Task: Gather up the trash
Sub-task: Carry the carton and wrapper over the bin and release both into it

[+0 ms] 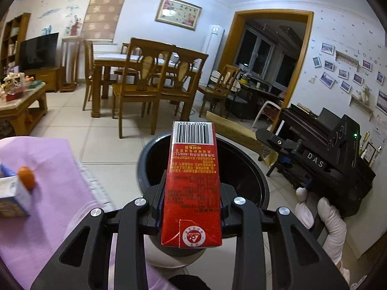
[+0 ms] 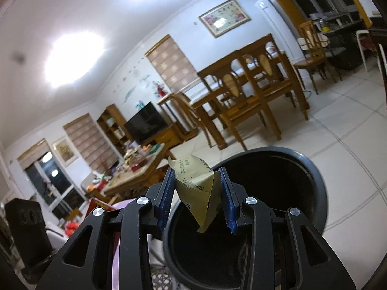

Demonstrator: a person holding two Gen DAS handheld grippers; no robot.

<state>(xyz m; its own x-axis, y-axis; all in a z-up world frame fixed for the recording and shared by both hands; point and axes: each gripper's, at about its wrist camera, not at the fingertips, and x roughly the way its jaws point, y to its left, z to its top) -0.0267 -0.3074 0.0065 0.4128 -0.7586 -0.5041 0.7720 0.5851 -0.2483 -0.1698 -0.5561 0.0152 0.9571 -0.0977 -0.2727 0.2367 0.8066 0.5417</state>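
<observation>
My left gripper (image 1: pixel 192 188) is shut on a red drink carton (image 1: pixel 192 181) with a barcode at its far end, held lengthwise over the open mouth of a dark round trash bin (image 1: pixel 246 166). My right gripper (image 2: pixel 197 181) is shut on a crumpled yellow-green wrapper (image 2: pixel 196 186), which hangs above the same bin's rim (image 2: pixel 316 193). In the left wrist view the right gripper (image 1: pixel 268 142) shows at the right, carried by a white-gloved hand (image 1: pixel 331 224), its fingertips hidden from this angle.
A pink cloth-covered surface (image 1: pixel 55 183) at the left carries a small white-and-blue carton (image 1: pixel 14 198) and an orange fruit (image 1: pixel 27 175). Beyond the bin stand a wooden dining table with chairs (image 1: pixel 150 77), a coffee table (image 1: pixel 21 101), a TV (image 1: pixel 38 50) and a dark piano (image 1: pixel 312 123).
</observation>
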